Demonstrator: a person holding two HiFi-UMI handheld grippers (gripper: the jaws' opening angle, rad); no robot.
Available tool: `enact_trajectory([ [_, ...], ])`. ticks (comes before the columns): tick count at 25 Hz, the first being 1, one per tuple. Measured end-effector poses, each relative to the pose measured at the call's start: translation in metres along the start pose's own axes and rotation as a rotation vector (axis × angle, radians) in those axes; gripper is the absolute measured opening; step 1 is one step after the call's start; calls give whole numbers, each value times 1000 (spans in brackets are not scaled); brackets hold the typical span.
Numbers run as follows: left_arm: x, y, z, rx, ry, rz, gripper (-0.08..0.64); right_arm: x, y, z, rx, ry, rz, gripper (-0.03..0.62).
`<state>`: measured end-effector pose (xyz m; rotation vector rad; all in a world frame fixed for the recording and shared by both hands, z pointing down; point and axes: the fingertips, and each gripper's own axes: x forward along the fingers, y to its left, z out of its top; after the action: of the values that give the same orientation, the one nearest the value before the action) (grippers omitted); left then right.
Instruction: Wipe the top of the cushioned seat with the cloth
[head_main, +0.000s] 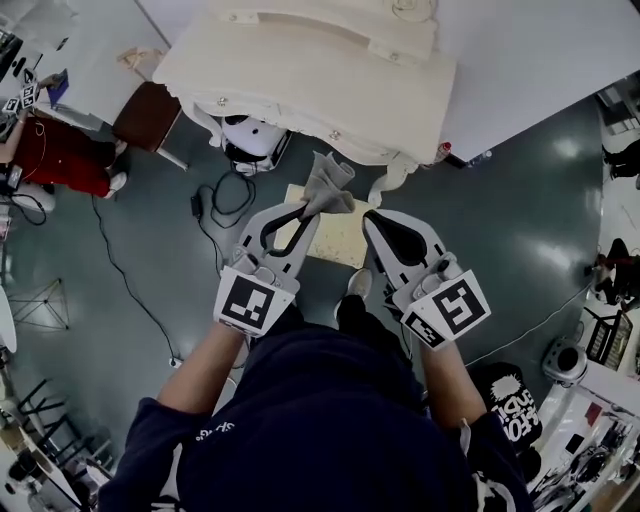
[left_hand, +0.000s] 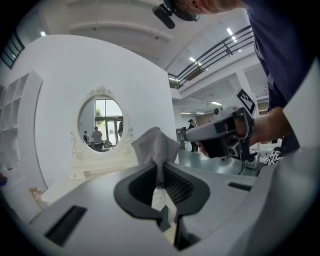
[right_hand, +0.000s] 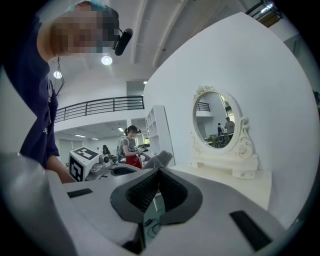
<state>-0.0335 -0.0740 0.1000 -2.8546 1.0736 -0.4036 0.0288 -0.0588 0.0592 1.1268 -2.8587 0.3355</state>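
The left gripper (head_main: 308, 207) has its jaws pressed together on a grey cloth (head_main: 330, 183). They pinch it low down, so most of the fabric bunches out past the tips. The left gripper view confirms this: a narrow neck of cloth (left_hand: 156, 145) runs down between the ribbed pads and a loose tuft stands above them. That leaves plenty of free fabric to lay flat for wiping.

The right gripper (head_main: 372, 218) sits just beside it at 3 o'clock. Its jaws are closed against each other with nothing between them, as its own view shows (right_hand: 159, 172). It looks to be only keeping out of the way.

The cushioned seat (head_main: 340, 240) is the pale square pad directly beneath both gripper tips, at 12 o'clock from the person's body and just short of the cream dressing table (head_main: 310, 70). A shoe (head_main: 358, 283) stands at its near edge, so the person is close enough to reach all of it. The cloth hangs over the seat's far edge, and I cannot tell whether it touches the pad. Both gripper views look out level at the oval mirror (left_hand: 101, 117), not down at the cushion. My guess is that wiping has not started and the left gripper needs to tip down and bring the cloth onto the pad.
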Motion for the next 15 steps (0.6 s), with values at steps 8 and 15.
enact_trajectory([
  [8, -8, 6, 33, 24, -47, 16, 32, -7, 5, 20, -14, -18, 4, 25],
  [15, 6, 28, 49, -5, -82, 30, 32, 6, -10, 39, -31, -28, 3, 25],
])
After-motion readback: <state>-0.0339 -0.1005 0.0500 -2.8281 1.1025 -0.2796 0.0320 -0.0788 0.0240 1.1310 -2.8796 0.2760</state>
